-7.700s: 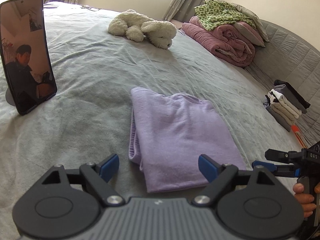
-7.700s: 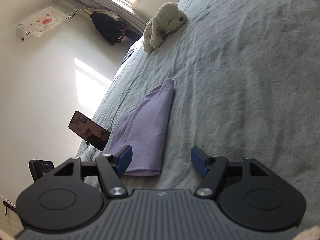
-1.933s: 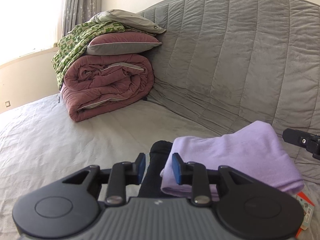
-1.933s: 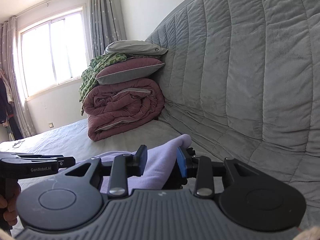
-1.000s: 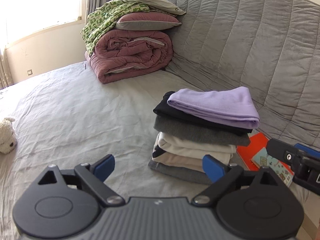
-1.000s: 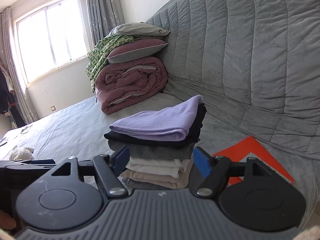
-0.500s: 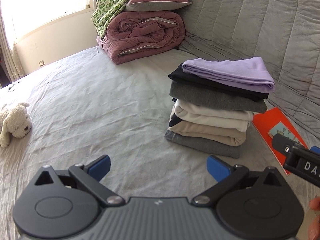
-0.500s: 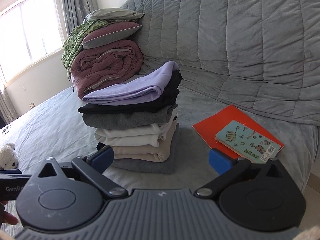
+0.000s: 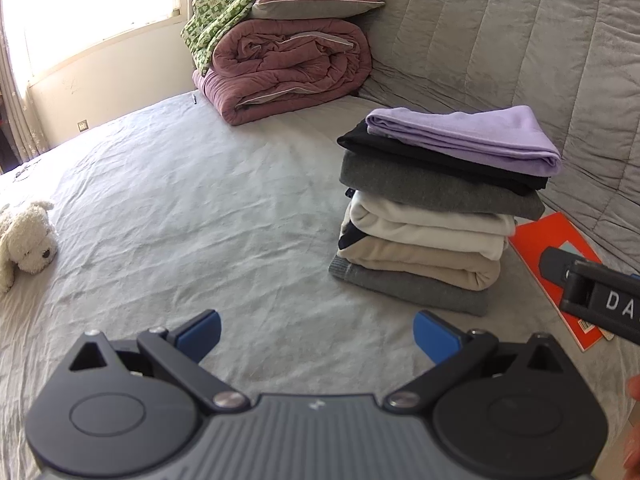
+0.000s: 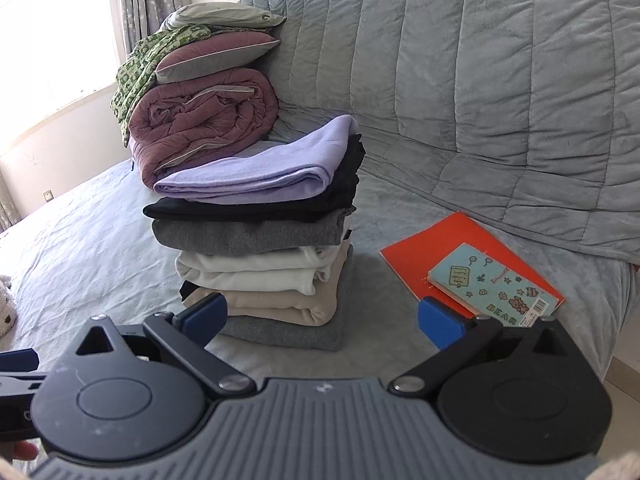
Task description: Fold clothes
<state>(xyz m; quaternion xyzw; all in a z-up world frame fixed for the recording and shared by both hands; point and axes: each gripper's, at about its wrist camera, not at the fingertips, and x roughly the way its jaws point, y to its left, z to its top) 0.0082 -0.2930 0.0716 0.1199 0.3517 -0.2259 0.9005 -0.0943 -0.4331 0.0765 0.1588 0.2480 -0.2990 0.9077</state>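
Close to both cameras, the left gripper (image 9: 316, 330) and the right gripper (image 10: 322, 314) have their jaws spread wide with nothing between them. Just past them sits the stack of folded clothes (image 10: 260, 248) on the bed (image 9: 200, 208), with the purple top (image 9: 472, 138) lying on it. I think the job now is to pull away slowly and not bump the stack. Beside it, a little notebook (image 10: 492, 284) says "BEAR".
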